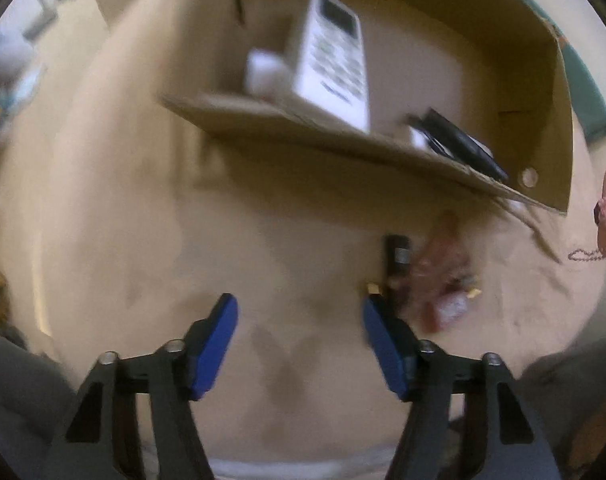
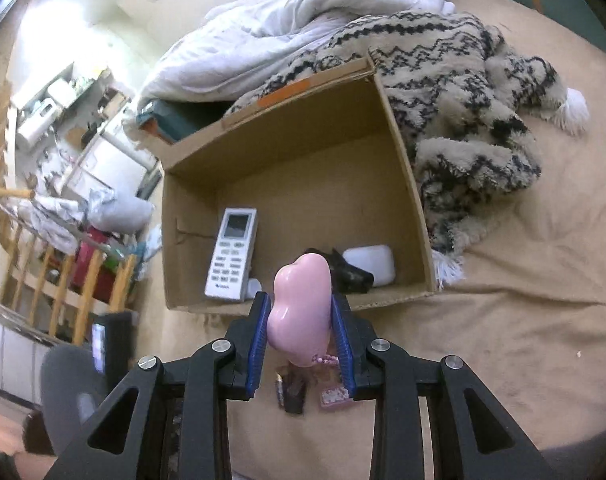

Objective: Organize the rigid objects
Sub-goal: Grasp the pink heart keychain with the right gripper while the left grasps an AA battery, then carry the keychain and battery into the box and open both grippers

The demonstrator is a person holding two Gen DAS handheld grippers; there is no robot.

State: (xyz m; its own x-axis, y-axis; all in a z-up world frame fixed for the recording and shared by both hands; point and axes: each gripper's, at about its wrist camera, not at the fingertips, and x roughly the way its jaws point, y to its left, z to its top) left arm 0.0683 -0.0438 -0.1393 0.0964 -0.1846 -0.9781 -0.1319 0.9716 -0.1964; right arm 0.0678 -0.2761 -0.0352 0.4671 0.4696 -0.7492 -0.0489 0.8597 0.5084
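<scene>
The right claw point(image 2: 301, 334) grips one pink heart-shaped object point(image 2: 301, 312), raised above the near wall of one cardboard box point(image 2: 287, 152) on the bed. The left claw point(image 1: 299, 344) stands open over bare sheet — nothing between its pads. The box holds one white remote point(image 2: 232, 254), one white case point(image 2: 370, 262) and one black item point(image 2: 353, 274). Only the right view shows the patterned blanket point(image 2: 463, 92); the left view is blurred.

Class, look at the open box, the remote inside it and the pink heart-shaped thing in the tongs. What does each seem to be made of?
Box: brown cardboard, matte, with raw cut edges and a folded flap.
Remote: probably hard white plastic, smooth, with a grey screen and rows of buttons.
Pink heart-shaped thing: glossy and rounded with bright highlights, likely moulded plastic.
</scene>
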